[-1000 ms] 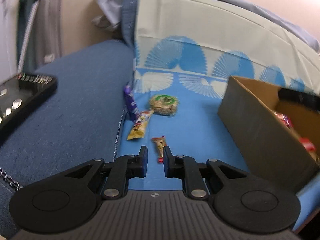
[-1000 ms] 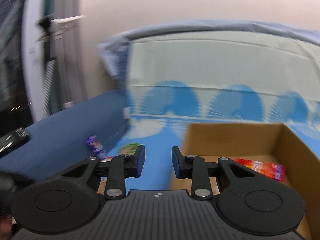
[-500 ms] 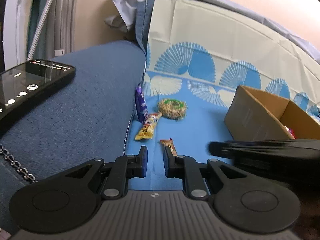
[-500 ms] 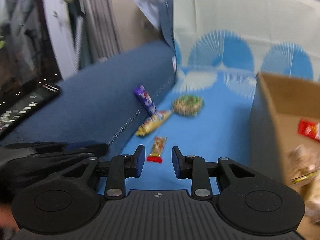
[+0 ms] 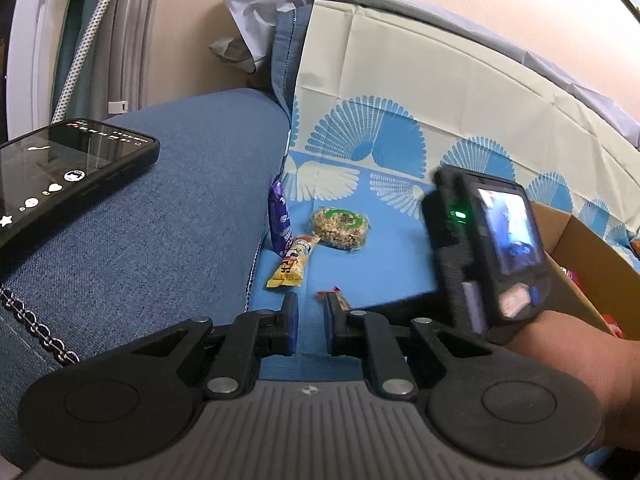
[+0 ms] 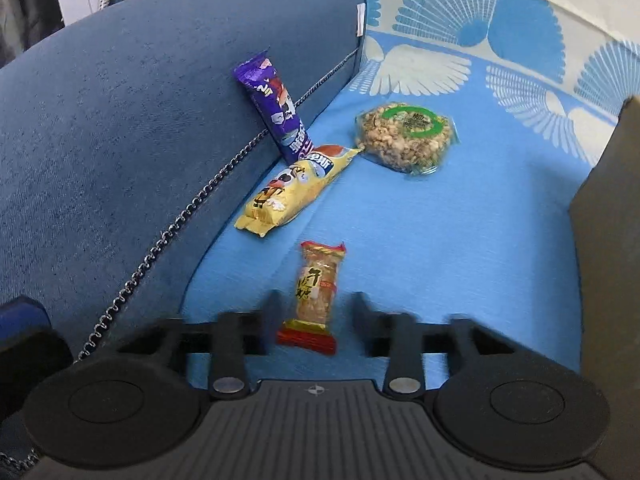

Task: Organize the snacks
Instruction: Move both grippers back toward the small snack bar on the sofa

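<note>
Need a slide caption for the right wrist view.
Open right claw straddling a candy bar on the blue cover, three more snacks beyond.

Home — blue sofa (image 6: 120,120), patterned cloth (image 5: 400,92), curtain (image 5: 80,40)

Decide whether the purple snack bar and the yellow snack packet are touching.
Touching. In the right wrist view the purple snack bar rests its lower end against the top of the yellow snack packet, with no gap between them.
</note>
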`<state>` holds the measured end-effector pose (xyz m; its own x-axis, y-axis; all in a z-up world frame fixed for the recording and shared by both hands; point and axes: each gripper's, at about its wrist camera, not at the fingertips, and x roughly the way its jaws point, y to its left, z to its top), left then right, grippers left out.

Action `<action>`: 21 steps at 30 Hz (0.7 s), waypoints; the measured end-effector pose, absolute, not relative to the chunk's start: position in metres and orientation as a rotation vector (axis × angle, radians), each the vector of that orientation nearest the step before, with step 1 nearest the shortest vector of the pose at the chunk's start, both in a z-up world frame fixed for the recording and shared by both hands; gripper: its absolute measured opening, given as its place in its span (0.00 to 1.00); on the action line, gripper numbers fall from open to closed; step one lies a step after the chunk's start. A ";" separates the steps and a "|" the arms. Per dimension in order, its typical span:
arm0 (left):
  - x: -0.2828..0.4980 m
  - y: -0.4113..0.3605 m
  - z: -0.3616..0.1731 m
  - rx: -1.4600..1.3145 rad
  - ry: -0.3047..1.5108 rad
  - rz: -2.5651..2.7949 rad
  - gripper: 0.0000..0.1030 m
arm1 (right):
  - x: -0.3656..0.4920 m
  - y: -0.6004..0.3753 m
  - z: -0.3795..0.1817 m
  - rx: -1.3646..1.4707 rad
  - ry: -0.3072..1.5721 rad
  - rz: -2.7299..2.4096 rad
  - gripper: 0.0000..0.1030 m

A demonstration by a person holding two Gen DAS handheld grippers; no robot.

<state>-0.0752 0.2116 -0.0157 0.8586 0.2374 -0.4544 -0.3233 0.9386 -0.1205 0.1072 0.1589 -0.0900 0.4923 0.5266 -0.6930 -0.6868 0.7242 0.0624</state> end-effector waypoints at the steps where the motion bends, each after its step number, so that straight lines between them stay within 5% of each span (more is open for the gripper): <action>1: -0.075 0.212 -0.016 -0.199 0.448 0.295 0.14 | 0.106 0.155 -0.090 -0.238 0.756 0.744 0.21; 12: -0.075 0.209 -0.016 -0.194 0.451 0.300 0.15 | 0.049 0.071 -0.072 -0.302 0.822 0.767 0.18; 15: -0.072 0.208 -0.016 -0.182 0.466 0.305 0.15 | 0.029 0.055 -0.070 -0.269 0.791 0.777 0.08; 21: -0.065 0.205 -0.019 -0.153 0.511 0.319 0.15 | 0.023 0.060 -0.091 -0.284 0.690 0.708 0.14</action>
<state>-0.0648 0.2051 -0.0194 0.8242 0.2612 -0.5025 -0.3367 0.9394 -0.0639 0.0230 0.0600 -0.0913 0.5530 0.5000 -0.6665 -0.6794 0.7337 -0.0133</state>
